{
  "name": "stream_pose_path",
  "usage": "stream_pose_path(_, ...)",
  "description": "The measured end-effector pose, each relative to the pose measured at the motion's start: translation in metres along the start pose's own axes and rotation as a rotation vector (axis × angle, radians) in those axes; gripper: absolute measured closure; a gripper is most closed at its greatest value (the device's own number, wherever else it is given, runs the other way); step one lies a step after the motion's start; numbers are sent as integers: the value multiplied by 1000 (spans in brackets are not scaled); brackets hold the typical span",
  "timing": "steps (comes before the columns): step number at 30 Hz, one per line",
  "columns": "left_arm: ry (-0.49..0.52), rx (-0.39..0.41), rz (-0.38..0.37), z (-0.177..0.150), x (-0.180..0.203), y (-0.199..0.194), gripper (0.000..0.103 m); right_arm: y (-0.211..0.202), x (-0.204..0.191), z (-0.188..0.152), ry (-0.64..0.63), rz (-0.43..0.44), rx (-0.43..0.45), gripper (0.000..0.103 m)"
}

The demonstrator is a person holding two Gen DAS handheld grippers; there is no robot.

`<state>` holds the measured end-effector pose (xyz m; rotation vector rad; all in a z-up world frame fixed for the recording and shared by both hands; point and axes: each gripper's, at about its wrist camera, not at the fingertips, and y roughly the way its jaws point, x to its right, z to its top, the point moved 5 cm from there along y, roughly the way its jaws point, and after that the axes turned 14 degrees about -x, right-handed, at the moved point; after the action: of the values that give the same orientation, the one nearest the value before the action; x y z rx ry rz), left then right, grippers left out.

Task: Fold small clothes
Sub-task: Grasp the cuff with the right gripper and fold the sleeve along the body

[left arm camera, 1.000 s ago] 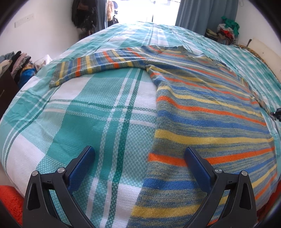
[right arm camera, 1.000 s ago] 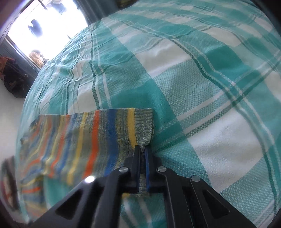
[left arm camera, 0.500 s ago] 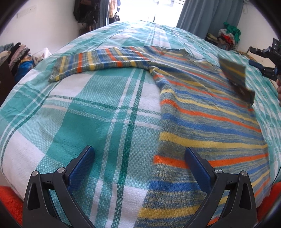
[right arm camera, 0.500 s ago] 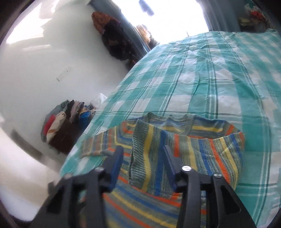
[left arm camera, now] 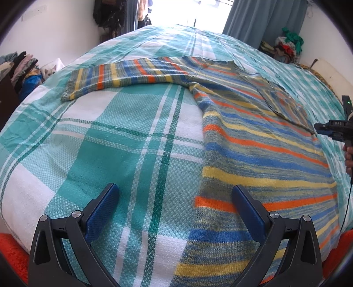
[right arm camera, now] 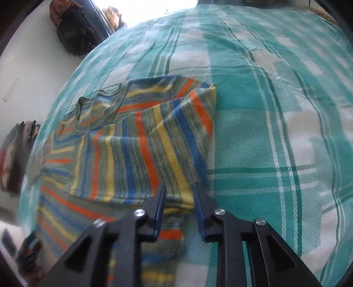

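Lying limp on the bed [left arm camera: 123,141] ahead of the wide-spread left gripper [left arm camera: 174,204], the soft knit sweater [left arm camera: 253,141] looks best pinched at its other cuff, while the right gripper [right arm camera: 179,187] closes, nothing pinched, over the folded sleeve [right arm camera: 141,150].

The sweater [left arm camera: 253,141] is banded in orange, blue, yellow and grey-green stripes, lying on a bedspread [left arm camera: 123,141] checked in teal and white with thin dark-green lines, beyond which hangs a grey-blue curtain [left arm camera: 264,19].
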<state>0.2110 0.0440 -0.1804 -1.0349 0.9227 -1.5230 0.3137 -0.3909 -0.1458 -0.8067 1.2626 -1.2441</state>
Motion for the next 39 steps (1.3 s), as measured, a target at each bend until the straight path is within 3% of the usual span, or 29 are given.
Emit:
stream_pose_path(4, -9, 0, -7, 0, 1, -1, 1, -17, -52, 2, -174, -64, -33, 68)
stream_pose_path(9, 3, 2, 1, -1, 3, -1, 1, 0, -147, 42, -395, -128, -35, 68)
stream_pose_path(13, 10, 0, -3, -1, 2, -1, 1, 45, -176, 74, -400, -172, -61, 69)
stream_pose_path(17, 11, -6, -5, 0, 3, 0, 1, 88, -186, 74, -357, -107, -154, 63)
stream_pose_path(19, 11, -9, -8, 2, 3, 1, 1, 98, -185, 68, -369, -185, -146, 67)
stream_pose_path(20, 8, -11, -12, 2, 2, 1, 1, 95, -184, 67, -364, -217, -112, 91)
stream_pose_path(21, 5, -12, -16, 4, 2, 1, 1, 88, -181, 69, -336, -207, -74, 98)
stream_pose_path(24, 1, -13, -24, 4, 1, 1, 1, 54, -173, 77, -292, -24, 101, 97)
stream_pose_path(25, 2, -14, -23, 4, 1, 2, 1, 51, -170, 78, -300, 6, 120, 95)
stream_pose_path(26, 4, -15, -21, 4, 1, 2, 1, 56, -165, 79, -297, 35, 74, 78)
stream_pose_path(27, 6, -15, -19, 4, 2, 2, 1, 64, -161, 80, -283, 59, -1, 45)
stream_pose_path(28, 6, -14, -18, 4, 2, 2, 1, 62, -155, 82, -276, 79, -18, 39)
stream_pose_path(30, 5, -13, -20, 5, 1, 3, 1, 40, -138, 91, -285, 93, 47, 43)
stream_pose_path(32, 4, -12, -19, 5, 1, 3, 1, 22, -103, 101, -196, 82, 88, 50)
stream_pose_path(34, 8, -14, -15, 5, 2, 5, 1, 28, -60, 104, -61, 112, 3, 53)
stream_pose_path(35, 10, -14, -12, 6, 3, 5, 1, 43, -36, 101, -2, 58, -83, 55)
stream_pose_path(36, 11, -15, -8, 6, 3, 6, 1, 57, -9, 94, 41, -87, -158, 66)
stream_pose_path(37, 13, -15, -6, 6, 3, 7, 1, 60, 12, 88, 45, -206, -174, 75)
stream_pose_path(38, 13, -15, -4, 6, 3, 7, 1, 52, 21, 86, 34, -253, -127, 84)
stream_pose_path(39, 13, -12, -5, 5, 3, 6, 1, 39, 24, 84, 26, -299, -75, 82)
